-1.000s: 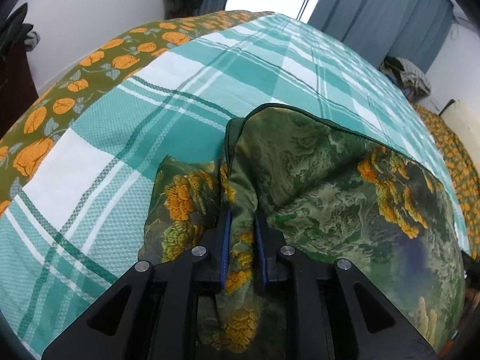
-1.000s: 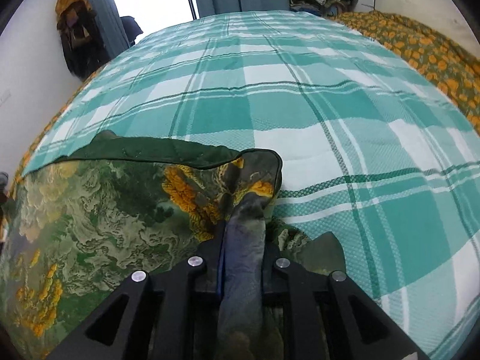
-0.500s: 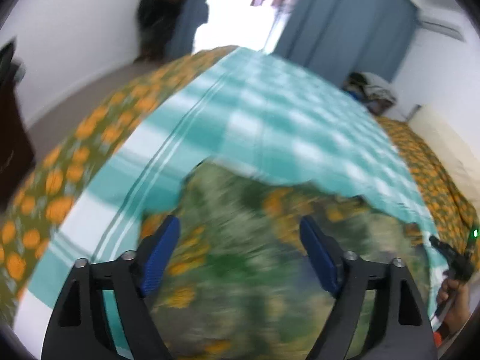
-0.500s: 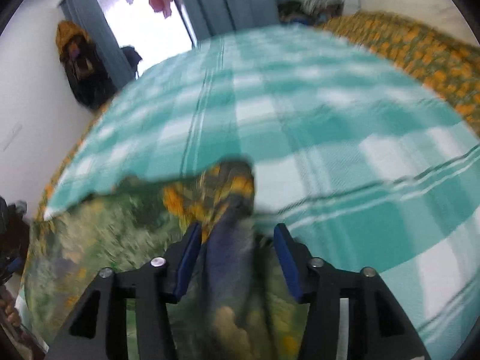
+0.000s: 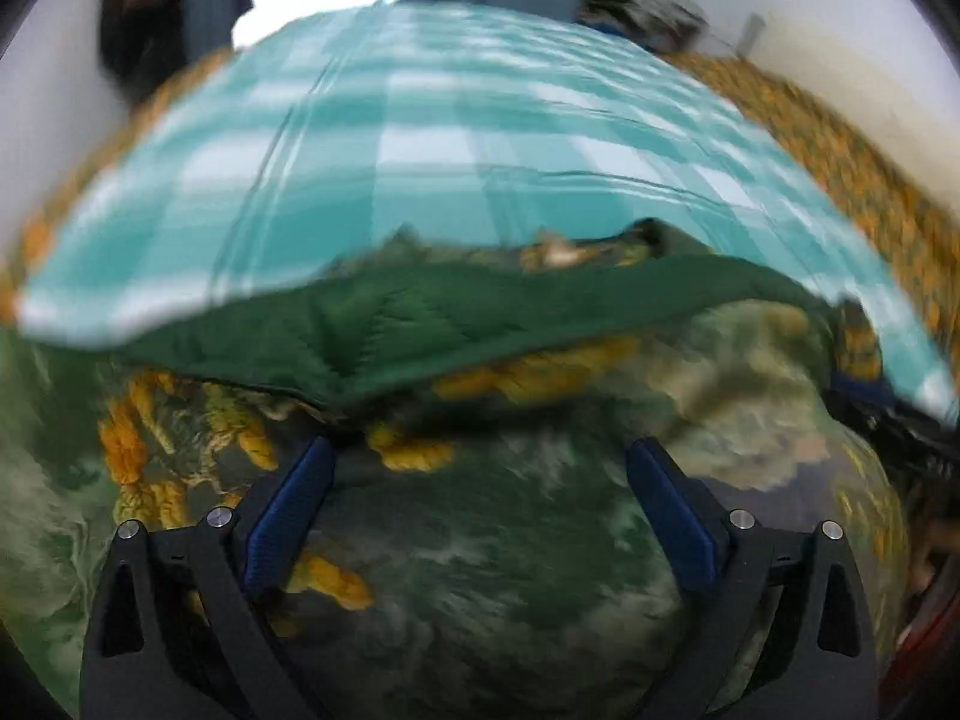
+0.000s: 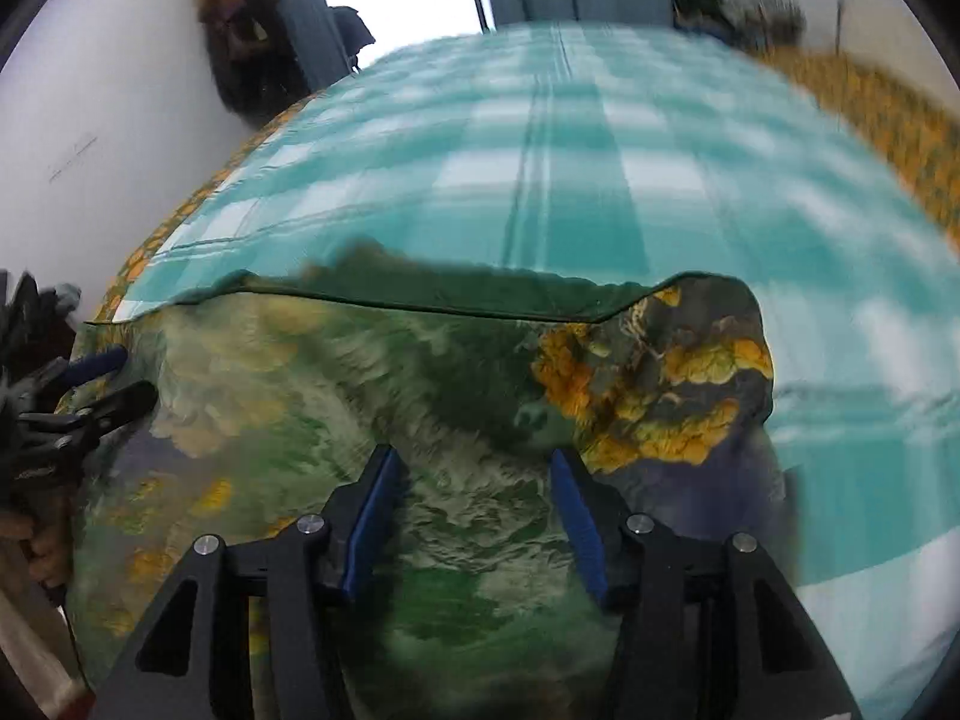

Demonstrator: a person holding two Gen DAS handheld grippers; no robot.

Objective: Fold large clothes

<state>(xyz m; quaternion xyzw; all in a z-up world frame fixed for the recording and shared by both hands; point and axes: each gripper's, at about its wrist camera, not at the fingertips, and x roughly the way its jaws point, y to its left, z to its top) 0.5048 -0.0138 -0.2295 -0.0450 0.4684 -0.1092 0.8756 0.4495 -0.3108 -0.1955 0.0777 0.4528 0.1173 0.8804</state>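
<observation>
Since the big green cloth with orange flowers (image 5: pixel 540 540) lies folded on the teal checked bed (image 5: pixel 420 150), the left gripper (image 5: pixel 480 498) and right gripper (image 6: pixel 474 504) hover wide open, holding nothing.

The left tongs (image 5: pixel 480 504) stand wide apart, their blue-padded fingers (image 5: pixel 288 516) splayed to either side with nothing caught between them. The right tongs (image 6: pixel 477 510) are parted too, though less widely, and their blue pads (image 6: pixel 573 516) grip nothing. Both pairs point forward and slightly downward. In the right wrist view the left tongs (image 6: pixel 102 384) show at the left edge, fingers apart, with part of the person's hand (image 6: pixel 42 546) below them. In the left wrist view the right tongs (image 5: pixel 894 420) appear only as a dark blurred shape at the right edge.
</observation>
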